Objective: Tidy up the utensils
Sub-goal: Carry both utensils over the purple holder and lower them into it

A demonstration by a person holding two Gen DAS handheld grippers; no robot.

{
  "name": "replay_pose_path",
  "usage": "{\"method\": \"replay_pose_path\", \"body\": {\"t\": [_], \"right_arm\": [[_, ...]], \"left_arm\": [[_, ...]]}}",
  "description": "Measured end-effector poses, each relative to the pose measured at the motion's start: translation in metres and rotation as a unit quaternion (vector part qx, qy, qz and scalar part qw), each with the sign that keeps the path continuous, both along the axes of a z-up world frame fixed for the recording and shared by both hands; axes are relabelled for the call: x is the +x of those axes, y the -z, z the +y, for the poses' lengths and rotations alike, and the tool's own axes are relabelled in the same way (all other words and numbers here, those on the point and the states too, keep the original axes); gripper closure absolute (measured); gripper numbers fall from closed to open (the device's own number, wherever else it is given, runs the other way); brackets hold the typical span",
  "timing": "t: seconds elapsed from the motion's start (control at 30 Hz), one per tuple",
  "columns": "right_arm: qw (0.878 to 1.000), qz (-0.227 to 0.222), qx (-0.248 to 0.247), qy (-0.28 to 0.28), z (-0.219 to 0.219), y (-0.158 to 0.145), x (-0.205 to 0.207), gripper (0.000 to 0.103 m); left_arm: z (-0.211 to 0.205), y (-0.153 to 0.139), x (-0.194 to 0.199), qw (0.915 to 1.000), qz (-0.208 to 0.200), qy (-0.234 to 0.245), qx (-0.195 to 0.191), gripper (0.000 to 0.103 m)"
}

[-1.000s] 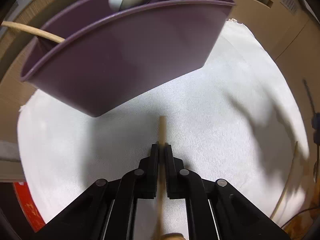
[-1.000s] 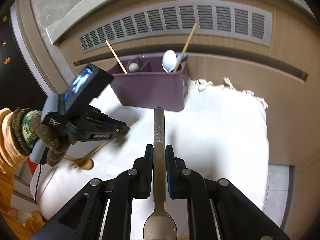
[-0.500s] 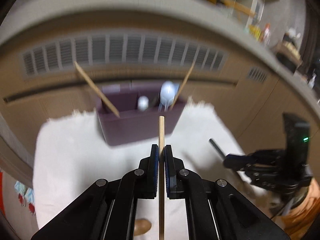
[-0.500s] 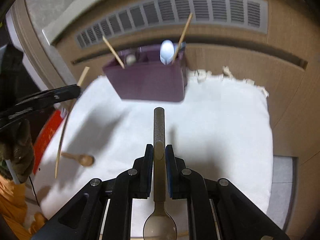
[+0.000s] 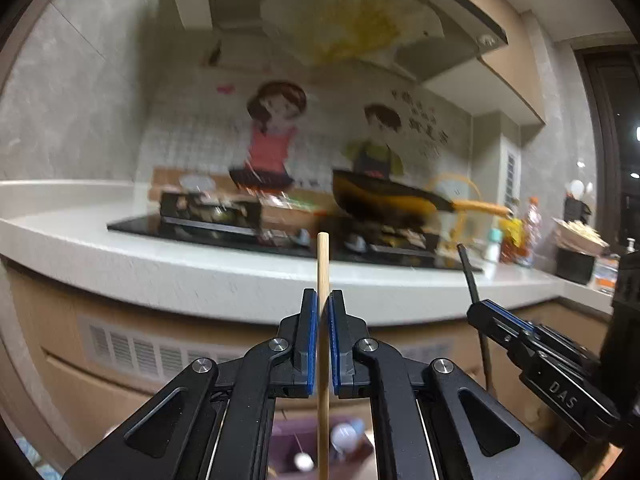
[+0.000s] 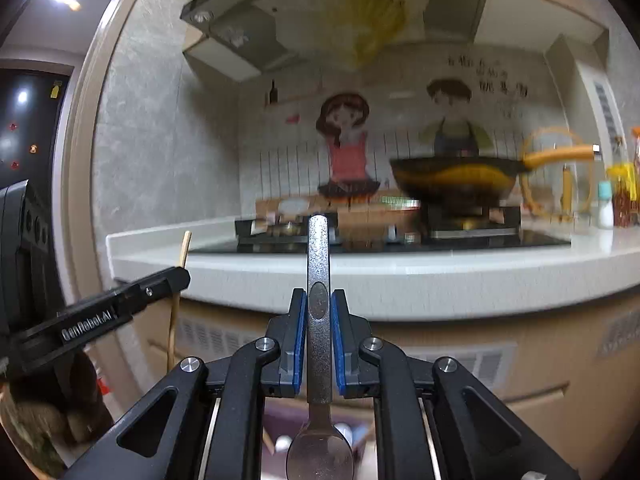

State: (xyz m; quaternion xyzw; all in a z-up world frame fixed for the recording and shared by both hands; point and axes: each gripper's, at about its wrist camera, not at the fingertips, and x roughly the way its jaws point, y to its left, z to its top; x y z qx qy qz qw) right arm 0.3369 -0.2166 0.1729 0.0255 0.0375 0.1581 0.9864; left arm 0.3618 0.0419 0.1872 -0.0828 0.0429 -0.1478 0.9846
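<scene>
- The left gripper point(image 5: 323, 312) is clamped on a thin wooden stick point(image 5: 322, 264). The stick stands upright between the pads, its top above the fingertips and its lower length running down out of view.
- The right gripper point(image 6: 319, 304) is clamped on a metal spoon point(image 6: 319, 264), handle up, bowl hanging low under the fingers.
- Both grippers point level at the kitchen counter point(image 5: 200, 272), side by side and near each other.
- The purple utensil holder point(image 5: 288, 440) lies low in both views, under and ahead of the fingers, with white spoon heads in it.
- Both utensils have their long axis vertical, so each looks ready to go down into a compartment.
- Neither hand looks clearly nearer to the holder.
- Which compartment suits which utensil is hard to tell from here.
</scene>
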Motion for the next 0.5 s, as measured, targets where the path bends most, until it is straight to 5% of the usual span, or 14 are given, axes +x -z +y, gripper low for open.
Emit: {"method": "replay_pose_path", "body": {"t": [0.13, 0.5], "right_arm": [[0.999, -0.017, -0.017, 0.024, 0.019, 0.022, 0.025, 0.092], [0.997, 0.053, -0.056, 0.007, 0.036, 0.093, 0.098, 0.092]], "left_arm": [[0.001, 0.022, 0.025, 0.9986, -0.038, -0.035, 0.006, 0.097], [-0.006, 0.087, 0.076, 0.996, -0.029, -0.074, 0.04, 0.097]]}}
